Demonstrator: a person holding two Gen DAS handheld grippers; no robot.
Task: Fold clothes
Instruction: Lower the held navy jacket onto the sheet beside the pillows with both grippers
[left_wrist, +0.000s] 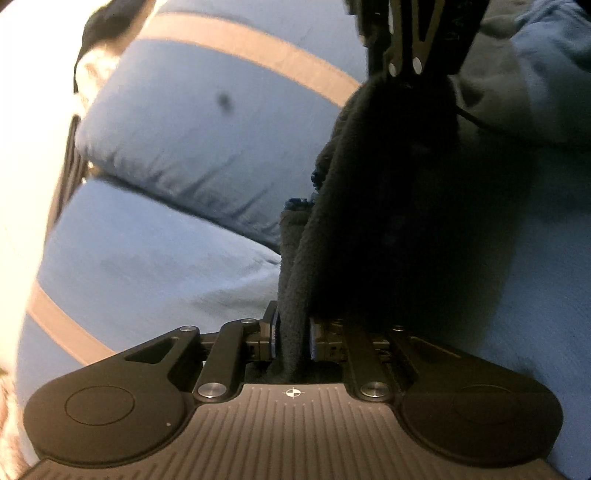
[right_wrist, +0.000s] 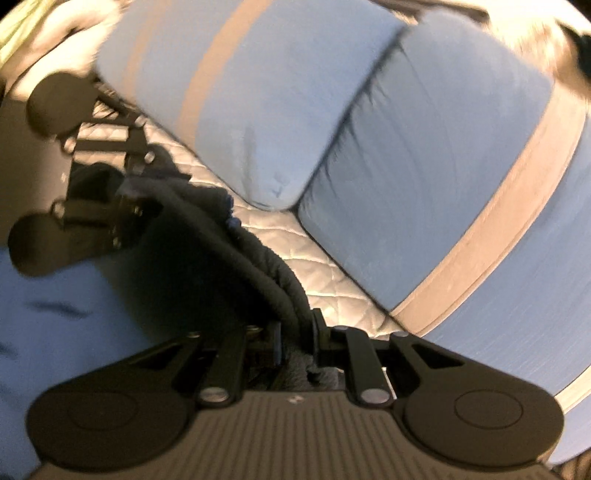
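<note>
- Bed (right_wrist: 325, 254): the white quilted mattress top is the work surface. We see it lit between the pillows and the cloth in the right view. A light blue sheet (left_wrist: 535, 295) covers the near part. Soft, so anything laid down will sink and wrinkle.
- Pillows (right_wrist: 424, 147): 2 blue ones with tan stripes, side by side and touching at the head of the bed. We judge they just mark the far limit of the folding space.
- Room: hardly shown. Bright blur at the frame edges, dim warm light, nothing else we can tell.
- Garment (left_wrist: 388, 184): dark fleecy cloth, off the bed and hanging as a bunched band between the 2 grippers. The kind of garment is unclear. We judge it is held at 2 points so the edge stretches out and the rest drops free, ready to be laid or doubled over.
- Left gripper (left_wrist: 293, 338): fingers nearly closed, pinching a thick roll of the garment. It also shows at the left of the right view.
- Right gripper (right_wrist: 297, 341): narrow too, clamped on the other end of the same edge. It shows at the top of the left view, pointing back at us.
- Stage: could be lifting to spread or mid-fold. We cannot tell which.
- Risk: thick fleece may slip out in part.
</note>
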